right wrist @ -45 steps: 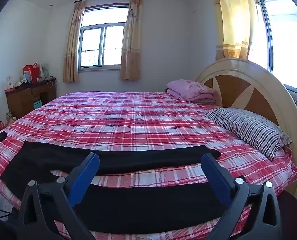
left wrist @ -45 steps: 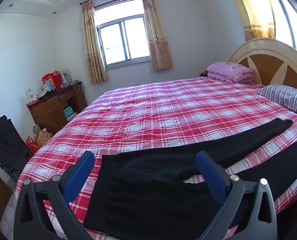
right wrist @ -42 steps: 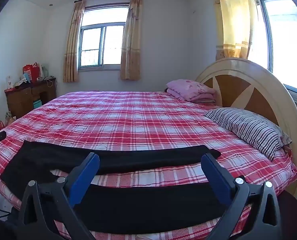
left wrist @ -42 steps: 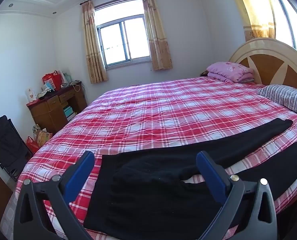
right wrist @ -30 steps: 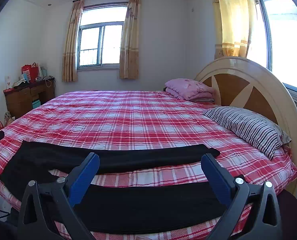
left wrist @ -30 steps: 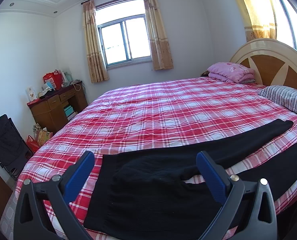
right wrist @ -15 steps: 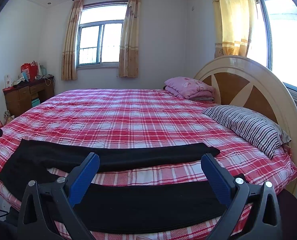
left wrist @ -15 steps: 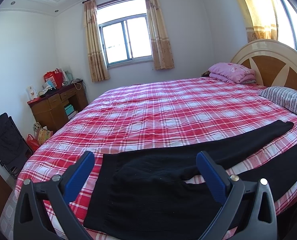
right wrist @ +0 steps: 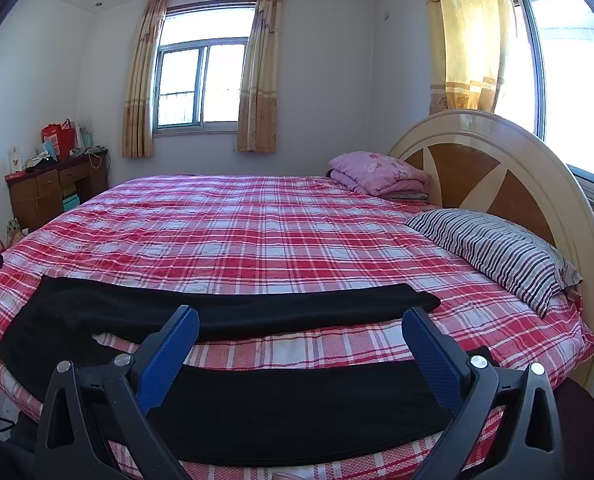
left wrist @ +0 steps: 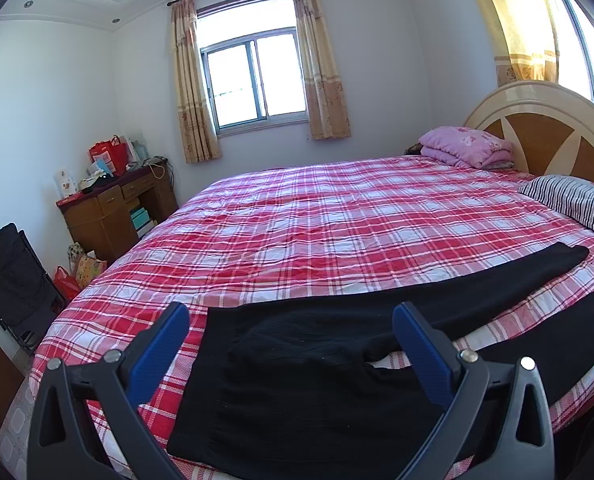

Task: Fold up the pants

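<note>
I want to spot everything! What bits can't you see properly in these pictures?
- Left wrist view: the near leg of the pants runs off the right edge; its cuff is cut off.
- Right wrist view: the waist end sits behind the right gripper.
- Both views: things on the desk are too small to name.

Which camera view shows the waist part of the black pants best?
The left wrist view: the waist part of the black pants fills the foreground between the open fingers of the left hand-held gripper. The right wrist view shows it only small at the left edge.
</note>
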Demonstrator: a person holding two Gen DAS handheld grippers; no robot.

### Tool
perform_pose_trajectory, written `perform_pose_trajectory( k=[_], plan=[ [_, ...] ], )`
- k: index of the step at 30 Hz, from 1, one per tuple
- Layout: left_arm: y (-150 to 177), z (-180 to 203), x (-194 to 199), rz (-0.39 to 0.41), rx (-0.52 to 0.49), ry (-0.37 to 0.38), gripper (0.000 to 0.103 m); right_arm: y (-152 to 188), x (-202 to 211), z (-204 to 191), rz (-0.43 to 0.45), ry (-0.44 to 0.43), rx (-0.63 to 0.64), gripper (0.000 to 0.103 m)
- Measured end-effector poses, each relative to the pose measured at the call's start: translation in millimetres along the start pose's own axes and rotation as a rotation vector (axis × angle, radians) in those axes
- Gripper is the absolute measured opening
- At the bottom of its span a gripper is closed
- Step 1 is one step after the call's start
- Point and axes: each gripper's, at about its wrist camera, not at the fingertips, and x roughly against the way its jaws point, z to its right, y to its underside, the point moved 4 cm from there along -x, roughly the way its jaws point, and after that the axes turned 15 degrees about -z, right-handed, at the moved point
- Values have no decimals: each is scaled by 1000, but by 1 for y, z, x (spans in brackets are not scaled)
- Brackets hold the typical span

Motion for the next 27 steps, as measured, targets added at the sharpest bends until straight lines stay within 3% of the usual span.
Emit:
perform_pose_trajectory(
  k=[27],
  plan=[
    [3, -5, -2, -7, 4, -1, 103, 2, -5, -3, -14, 3, 9, 102]
  ],
)
